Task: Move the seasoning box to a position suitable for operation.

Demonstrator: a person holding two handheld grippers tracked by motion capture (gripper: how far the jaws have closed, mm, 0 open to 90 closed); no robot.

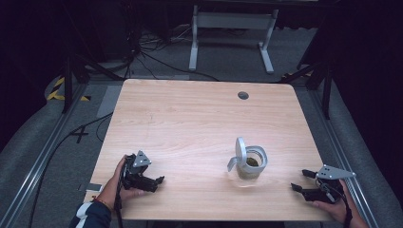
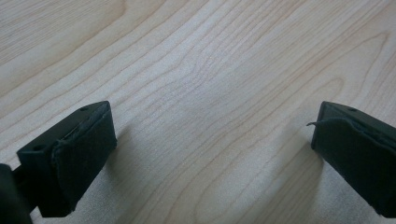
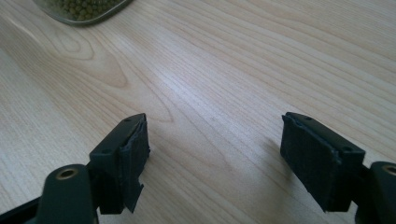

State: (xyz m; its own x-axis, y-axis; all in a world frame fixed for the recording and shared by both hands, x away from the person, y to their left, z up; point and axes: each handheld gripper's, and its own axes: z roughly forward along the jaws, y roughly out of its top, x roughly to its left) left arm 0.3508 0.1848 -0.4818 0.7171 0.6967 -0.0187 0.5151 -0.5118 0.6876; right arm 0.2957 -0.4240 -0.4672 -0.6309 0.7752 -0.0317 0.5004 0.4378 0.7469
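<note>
A clear glass jar holding small green beans stands right of the table's middle, with its hinged grey lid swung up on its left side. The jar's base shows at the top left of the right gripper view. My left gripper rests open on the table near the front left, held by a hand; its black jaws stand wide apart over bare wood. My right gripper lies open near the front right corner, a short way right of the jar, with nothing between its pads.
The wooden table has a round grey cable hole near its far edge. Beyond it stand a white desk frame and cables on the grey floor. Metal rails run along both sides of the table.
</note>
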